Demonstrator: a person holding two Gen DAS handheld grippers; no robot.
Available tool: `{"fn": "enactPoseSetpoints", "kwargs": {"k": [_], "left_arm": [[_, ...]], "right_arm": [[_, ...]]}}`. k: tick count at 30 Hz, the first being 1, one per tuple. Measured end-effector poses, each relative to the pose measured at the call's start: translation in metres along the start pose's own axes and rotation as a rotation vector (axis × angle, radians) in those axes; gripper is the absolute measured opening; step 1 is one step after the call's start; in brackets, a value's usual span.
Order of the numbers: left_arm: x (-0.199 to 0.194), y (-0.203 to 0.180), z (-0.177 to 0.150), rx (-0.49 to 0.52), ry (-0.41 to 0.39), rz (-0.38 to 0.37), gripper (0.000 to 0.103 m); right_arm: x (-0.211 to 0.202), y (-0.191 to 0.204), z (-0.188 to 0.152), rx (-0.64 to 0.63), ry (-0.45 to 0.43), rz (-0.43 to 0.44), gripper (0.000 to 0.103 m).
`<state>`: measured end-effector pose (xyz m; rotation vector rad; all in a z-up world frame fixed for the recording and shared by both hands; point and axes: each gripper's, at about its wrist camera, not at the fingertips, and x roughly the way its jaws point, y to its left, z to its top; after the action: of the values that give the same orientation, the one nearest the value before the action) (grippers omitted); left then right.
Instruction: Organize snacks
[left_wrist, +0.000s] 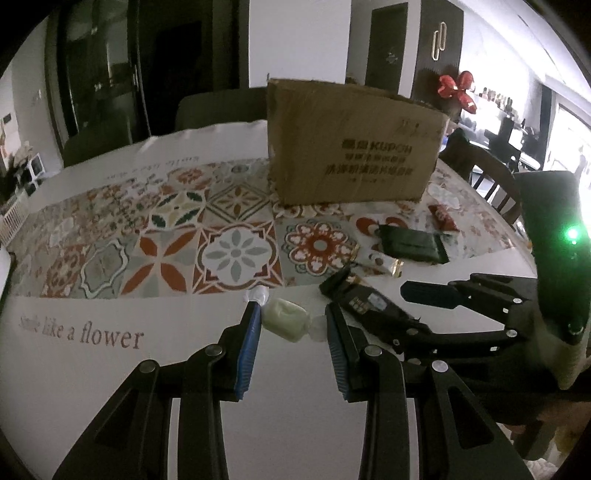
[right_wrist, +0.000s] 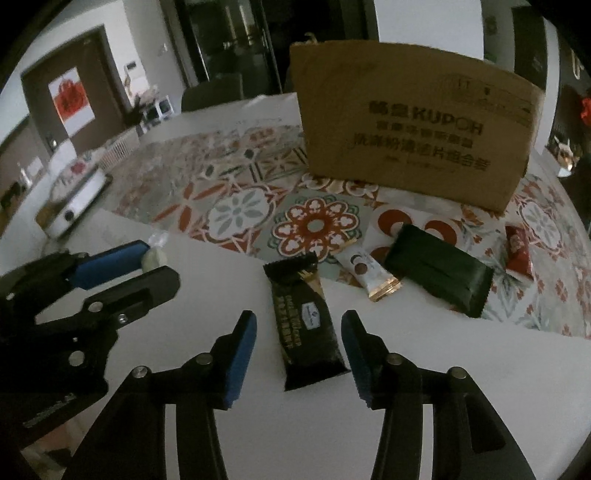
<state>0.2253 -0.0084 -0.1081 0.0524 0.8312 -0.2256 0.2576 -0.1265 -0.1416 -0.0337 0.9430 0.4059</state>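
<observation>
Fingers: left flank pale candy | right gape around black bar, clearest there.

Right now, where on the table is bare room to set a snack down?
Free: the patterned cloth left of the cardboard box, and the white strip by the "flower" lettering. Crowded: in front of the box, around the green packet, white bar and red packet.

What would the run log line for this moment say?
left gripper: open, astride pale wrapped candy | right gripper: open, astride black snack bar | brown cardboard box: behind
</observation>
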Motion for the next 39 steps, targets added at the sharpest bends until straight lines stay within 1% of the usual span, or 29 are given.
{"fn": "enactPoseSetpoints", "kwargs": {"k": [4,7,15,16,17,18,22,31,39], "left_arm": [[0.005,0.003,-0.003,-0.007,0.013,0.003,0.035],[0.010,0.005,-0.004,-0.016,0.023,-0.002,0.035],[0.019,0.010,-0.005,-0.033,0.044,-0.010,0.035],[0.019,0.010,-0.005,-0.035,0.047,-0.011,0.035],[0.020,0.010,-0.005,-0.037,0.049,-0.011,0.035],[0.020,0.010,-0.005,-0.038,0.051,-0.011,0.035],[0.019,0.010,-0.004,-0.038,0.044,-0.011,0.035],[0.000,0.004,0.013,-0.043,-0.010,-0.027,0.035],[-0.026,-0.006,0.043,-0.021,-0.104,-0.044,0.035]], "right_arm": [[0.013,0.004,0.002,-0.038,0.042,-0.014,0.049],[0.021,0.007,0.002,-0.064,0.059,-0.045,0.049],[0.026,0.012,0.002,-0.091,0.047,-0.090,0.048],[0.026,0.012,0.001,-0.094,0.046,-0.093,0.047],[0.026,0.012,0.001,-0.095,0.041,-0.102,0.038],[0.025,0.011,0.001,-0.094,0.036,-0.107,0.034],[0.023,0.008,0.001,-0.070,0.027,-0.099,0.033],[-0.011,0.003,0.007,-0.035,-0.073,-0.104,0.033],[-0.052,-0.005,0.025,-0.004,-0.196,-0.113,0.033]]}}
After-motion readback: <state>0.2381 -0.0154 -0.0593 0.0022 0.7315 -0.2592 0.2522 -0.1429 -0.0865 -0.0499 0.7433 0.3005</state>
